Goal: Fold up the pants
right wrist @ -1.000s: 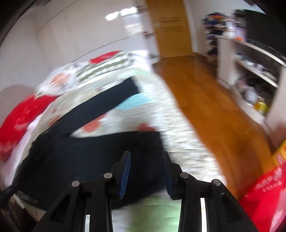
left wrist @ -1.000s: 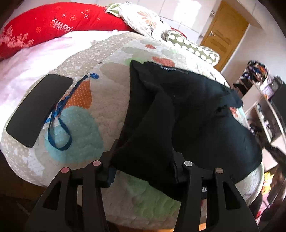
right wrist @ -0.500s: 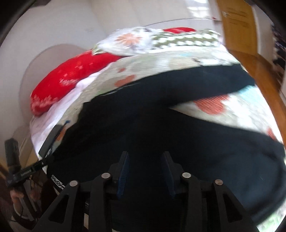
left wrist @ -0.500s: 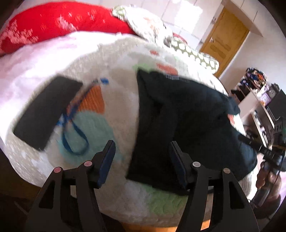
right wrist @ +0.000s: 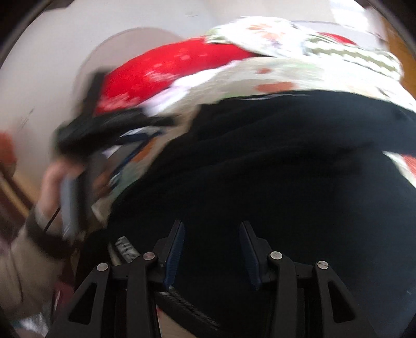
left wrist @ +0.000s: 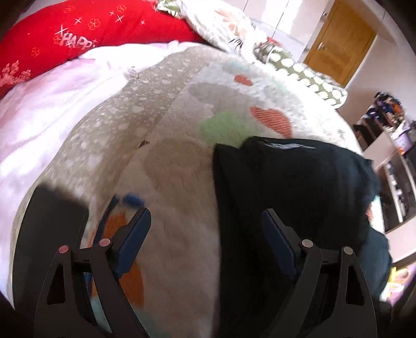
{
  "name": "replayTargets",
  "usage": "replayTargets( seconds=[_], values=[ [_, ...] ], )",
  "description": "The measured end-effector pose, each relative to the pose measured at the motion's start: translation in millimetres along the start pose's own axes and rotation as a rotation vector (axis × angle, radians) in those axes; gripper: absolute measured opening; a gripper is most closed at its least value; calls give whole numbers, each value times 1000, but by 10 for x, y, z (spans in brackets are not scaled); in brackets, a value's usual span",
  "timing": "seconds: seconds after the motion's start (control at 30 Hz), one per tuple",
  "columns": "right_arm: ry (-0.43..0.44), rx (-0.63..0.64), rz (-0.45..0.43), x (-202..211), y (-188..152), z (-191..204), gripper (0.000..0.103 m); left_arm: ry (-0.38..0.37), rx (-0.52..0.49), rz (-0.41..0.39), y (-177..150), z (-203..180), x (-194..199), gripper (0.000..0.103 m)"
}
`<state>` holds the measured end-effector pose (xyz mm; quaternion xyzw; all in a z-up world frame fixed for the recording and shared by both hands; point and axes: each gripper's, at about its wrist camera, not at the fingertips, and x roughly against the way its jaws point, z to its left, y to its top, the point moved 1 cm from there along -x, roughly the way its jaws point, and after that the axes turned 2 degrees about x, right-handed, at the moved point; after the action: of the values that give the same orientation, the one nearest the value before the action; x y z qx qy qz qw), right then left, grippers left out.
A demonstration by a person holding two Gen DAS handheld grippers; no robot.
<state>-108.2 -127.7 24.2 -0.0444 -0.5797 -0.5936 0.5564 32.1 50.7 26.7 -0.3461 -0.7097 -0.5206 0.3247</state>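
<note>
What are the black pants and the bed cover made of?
The pants look like soft matte knit cloth, maybe cotton: they slump and show no shine. The bed cover seems to be quilted fabric, with puffy stitched bumps and printed colour patches.

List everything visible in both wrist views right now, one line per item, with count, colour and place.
pants: one, black, spread on the quilt, right of the left gripper's view
quilt: one, pale with coloured patches, covering the bed
red pillow: one, red with white print, at the head of the bed
patterned pillows: at least two, floral and green-dotted, at the head
black flat object: one, on the quilt's left edge
blue cord: one, beside the flat object
door: one, wooden, far right
shelves: cluttered, right wall
left gripper: jaws open, empty
right gripper: jaws open over the pants
</note>
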Motion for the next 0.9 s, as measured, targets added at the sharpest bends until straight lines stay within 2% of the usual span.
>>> replayTargets(
  seconds=[0.1,0.17,0.2,0.23,0.27,0.3,0.37,0.43,0.53,0.7,0.77,0.8,0.87,0.9],
  values=[
    [17,96,8,-177,-8,225,48,-1,17,36,144,25,-243,87],
    [17,108,-1,-244,-1,276,52,-2,-9,21,209,-2,-303,87],
    [33,101,-9,-259,0,283,54,-8,-35,11,244,-37,-330,81],
    [52,92,-16,-243,-2,267,58,-25,-57,5,262,-71,-345,52],
    [63,89,-20,-254,5,269,59,-53,-80,5,285,-115,-363,32],
    [75,85,-23,-262,13,260,60,-54,-111,6,321,-175,-388,20],
    [97,71,-27,-274,37,233,59,-17,-165,-6,412,-268,-438,11],
    [111,53,-29,-224,50,198,59,-18,-177,-10,554,-280,-456,7],
    [117,36,-35,-195,98,184,59,-11,-148,-66,766,-183,-378,7],
    [103,66,-19,-159,74,201,59,17,-187,-59,680,-137,-388,7],
    [84,77,-18,-128,108,157,59,-29,-151,-47,675,-58,-399,8],
    [68,77,-19,-102,128,120,59,-46,-129,-38,688,-24,-405,14],
    [50,62,-30,-28,152,47,59,-59,-92,-20,721,31,-417,40],
    [47,53,-38,10,172,9,59,-58,-75,-29,740,61,-413,61]
  ],
)
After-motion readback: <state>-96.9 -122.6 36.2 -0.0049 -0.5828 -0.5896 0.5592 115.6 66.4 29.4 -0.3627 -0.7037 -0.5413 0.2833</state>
